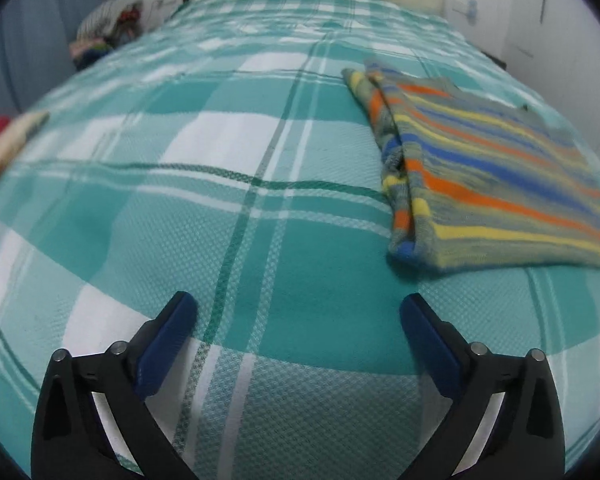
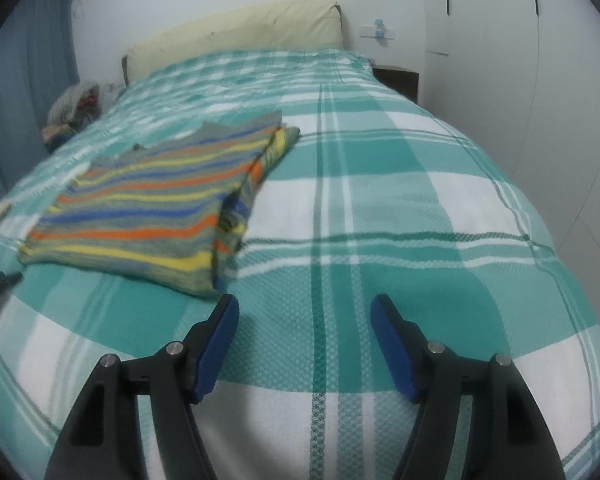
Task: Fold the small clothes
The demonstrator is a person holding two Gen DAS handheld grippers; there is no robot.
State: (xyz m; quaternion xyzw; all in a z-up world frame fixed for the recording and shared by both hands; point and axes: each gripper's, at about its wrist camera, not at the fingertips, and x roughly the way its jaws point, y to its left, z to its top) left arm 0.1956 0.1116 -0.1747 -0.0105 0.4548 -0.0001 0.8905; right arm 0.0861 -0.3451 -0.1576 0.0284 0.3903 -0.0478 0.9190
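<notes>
While both tools hover above the teal-and-white checked woven bedspread [image 1: 260, 184], the folded knit garment striped in grey, orange, yellow and blue [image 1: 488, 168] lies flat on that bedspread, its doubled edge bunched along one side. To the garment's left, the left gripper [image 1: 298, 312] has its blue-padded jaws spread wide and holding nothing; to the garment's right and just beside its near corner, the right gripper [image 2: 304, 312] is likewise parted and empty. Beyond the garment, a cream cushioned headboard [image 2: 236, 36] stands at the bed's far end. Off the garment's far left side sits a heap of mixed clothes [image 1: 108, 28], with more pale and red cloth [image 1: 4, 140] near the bedspread's left edge. Nothing lies between either gripper and the garment.
</notes>
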